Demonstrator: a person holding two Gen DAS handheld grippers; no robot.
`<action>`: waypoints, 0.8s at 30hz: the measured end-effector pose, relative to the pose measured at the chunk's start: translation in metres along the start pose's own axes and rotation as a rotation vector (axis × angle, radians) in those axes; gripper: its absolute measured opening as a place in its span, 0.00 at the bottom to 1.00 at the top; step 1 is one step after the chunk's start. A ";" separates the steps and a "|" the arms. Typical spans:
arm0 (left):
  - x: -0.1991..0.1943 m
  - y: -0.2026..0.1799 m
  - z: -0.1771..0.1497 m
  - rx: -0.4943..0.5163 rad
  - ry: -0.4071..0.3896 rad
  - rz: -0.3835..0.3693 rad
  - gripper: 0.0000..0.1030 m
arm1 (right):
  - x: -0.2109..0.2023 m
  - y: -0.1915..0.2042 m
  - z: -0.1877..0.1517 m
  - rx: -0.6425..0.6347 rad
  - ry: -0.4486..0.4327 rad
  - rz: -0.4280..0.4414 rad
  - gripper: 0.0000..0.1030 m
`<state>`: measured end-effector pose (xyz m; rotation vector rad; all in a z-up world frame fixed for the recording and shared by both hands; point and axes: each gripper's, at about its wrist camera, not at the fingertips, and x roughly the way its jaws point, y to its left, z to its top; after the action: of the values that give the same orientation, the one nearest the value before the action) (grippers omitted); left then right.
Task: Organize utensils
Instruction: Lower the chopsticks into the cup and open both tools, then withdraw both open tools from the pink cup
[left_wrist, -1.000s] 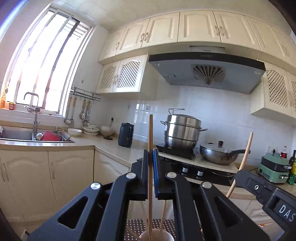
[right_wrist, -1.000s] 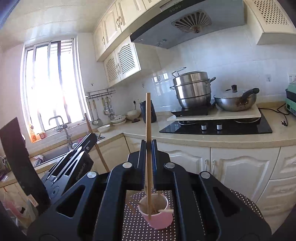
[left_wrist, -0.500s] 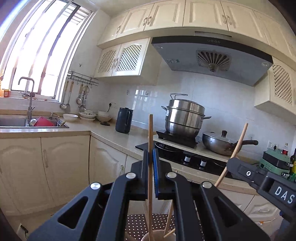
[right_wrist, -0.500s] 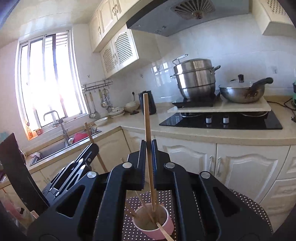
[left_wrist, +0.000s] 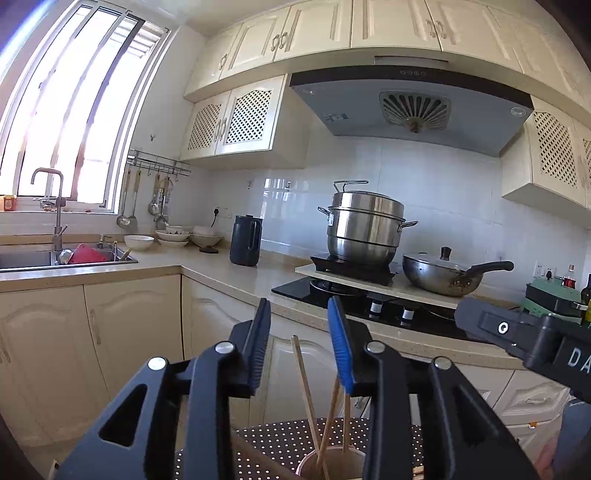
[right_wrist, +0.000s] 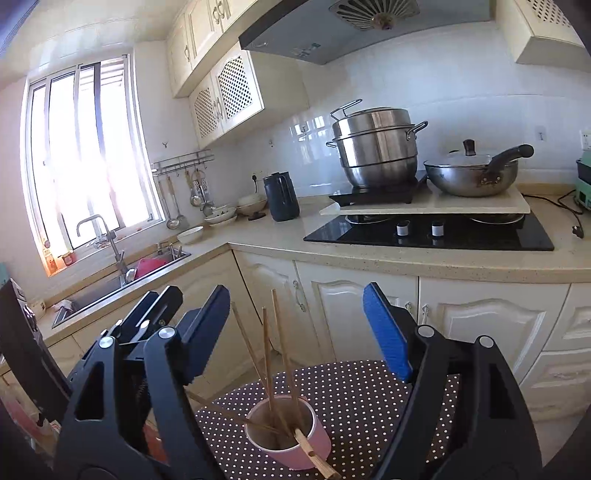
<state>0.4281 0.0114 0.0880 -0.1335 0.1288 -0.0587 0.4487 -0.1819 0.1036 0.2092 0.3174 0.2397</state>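
A pink cup (right_wrist: 291, 432) stands on a brown polka-dot cloth (right_wrist: 369, 387) and holds several wooden chopsticks (right_wrist: 266, 354), all leaning loosely. My right gripper (right_wrist: 295, 328) hovers just above the cup; its jaws are opening wide and the pads touch nothing. In the left wrist view the cup (left_wrist: 328, 463) sits at the bottom edge with chopsticks (left_wrist: 303, 380) rising between the jaws. My left gripper (left_wrist: 301, 347) is opening too, its pads apart from the sticks. Each gripper shows in the other's view: left gripper (right_wrist: 147, 321), right gripper (left_wrist: 517, 332).
Behind the cup runs a cream counter with a black hob (right_wrist: 428, 232), a steel steamer pot (right_wrist: 376, 147), a lidded wok (right_wrist: 472, 177) and a dark kettle (right_wrist: 280, 197). A sink (left_wrist: 66, 256) lies under the window at left. Cabinet doors stand close behind the cloth.
Both grippers were shut on one upright chopstick each; both have opened and the sticks have dropped into the cup. Both hands sank a little towards the cup.
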 end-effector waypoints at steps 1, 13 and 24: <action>-0.001 0.000 0.000 0.001 0.001 -0.002 0.33 | -0.001 -0.001 0.000 0.004 0.006 0.001 0.72; -0.038 0.001 0.005 0.016 -0.014 0.011 0.36 | -0.024 0.000 -0.008 -0.009 0.042 0.006 0.73; -0.085 0.004 0.002 0.061 -0.010 0.012 0.48 | -0.062 0.000 -0.038 -0.059 0.107 0.010 0.83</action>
<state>0.3444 0.0208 0.0998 -0.0718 0.1175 -0.0498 0.3787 -0.1919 0.0860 0.1397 0.4148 0.2705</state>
